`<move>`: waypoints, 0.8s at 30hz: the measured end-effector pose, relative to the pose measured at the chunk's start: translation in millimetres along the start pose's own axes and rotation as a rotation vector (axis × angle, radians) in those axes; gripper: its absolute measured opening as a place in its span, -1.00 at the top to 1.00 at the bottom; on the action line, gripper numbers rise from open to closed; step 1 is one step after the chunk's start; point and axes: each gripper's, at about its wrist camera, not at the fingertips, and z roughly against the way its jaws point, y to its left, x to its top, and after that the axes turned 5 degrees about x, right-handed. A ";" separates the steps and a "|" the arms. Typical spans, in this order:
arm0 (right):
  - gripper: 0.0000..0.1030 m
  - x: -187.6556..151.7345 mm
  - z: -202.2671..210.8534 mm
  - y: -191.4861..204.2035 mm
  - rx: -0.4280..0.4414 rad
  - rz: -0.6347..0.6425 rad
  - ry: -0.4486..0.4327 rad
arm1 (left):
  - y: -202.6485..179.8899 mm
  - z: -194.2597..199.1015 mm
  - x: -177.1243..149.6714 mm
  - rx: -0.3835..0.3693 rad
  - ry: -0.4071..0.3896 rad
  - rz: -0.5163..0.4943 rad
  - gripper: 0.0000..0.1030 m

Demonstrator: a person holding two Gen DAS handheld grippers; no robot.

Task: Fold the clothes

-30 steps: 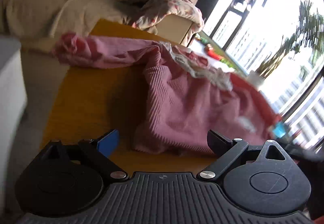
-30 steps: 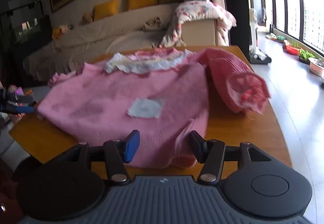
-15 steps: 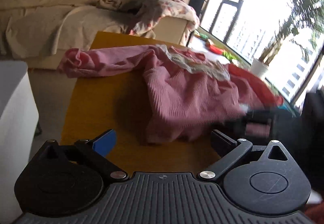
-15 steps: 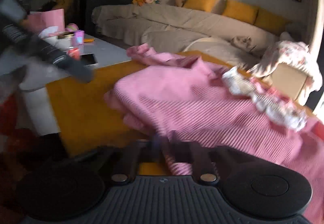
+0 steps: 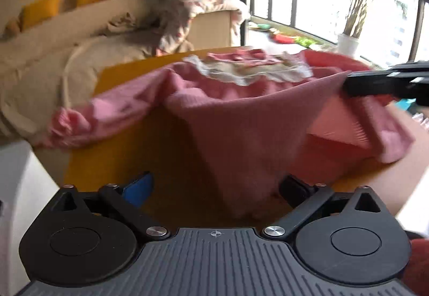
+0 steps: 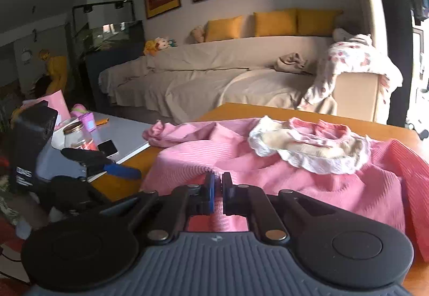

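Observation:
A pink ribbed sweater (image 5: pixel 241 113) with a white lace collar (image 5: pixel 249 73) lies on the yellow wooden table (image 5: pixel 112 156). My right gripper (image 6: pixel 217 188) is shut on the sweater's (image 6: pixel 281 175) hem and holds that edge lifted off the table; it shows at the right of the left wrist view (image 5: pixel 386 81). My left gripper (image 5: pixel 214 188) is open, low over the table, with the hanging hem between its fingers. It also shows at the left of the right wrist view (image 6: pixel 107 162).
A beige sofa (image 6: pixel 228 73) with yellow cushions stands behind the table. A floral blanket (image 6: pixel 354 63) hangs over its arm. A low white table (image 6: pixel 88 140) with a phone, jar and cup stands at the left. Windows and a plant (image 5: pixel 348 28) are at the right.
My right gripper has closed on the sweater's hem and lifted it. My left gripper has swung round and come in under the raised hem, still open.

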 end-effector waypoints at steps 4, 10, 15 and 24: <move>0.90 9.0 2.3 -1.0 -0.006 0.018 -0.030 | 16.6 4.8 14.7 -0.001 -0.025 0.024 0.64; 0.90 26.2 12.9 -1.7 -0.029 0.071 -0.089 | 38.7 37.4 46.0 -0.117 -0.132 0.130 0.82; 0.22 -2.1 7.2 24.4 -0.027 0.183 -0.016 | 38.0 47.7 51.2 -0.130 -0.167 0.144 0.82; 0.27 -54.7 -26.3 29.3 -0.221 0.356 0.138 | 59.8 41.3 24.4 -0.093 -0.097 0.211 0.82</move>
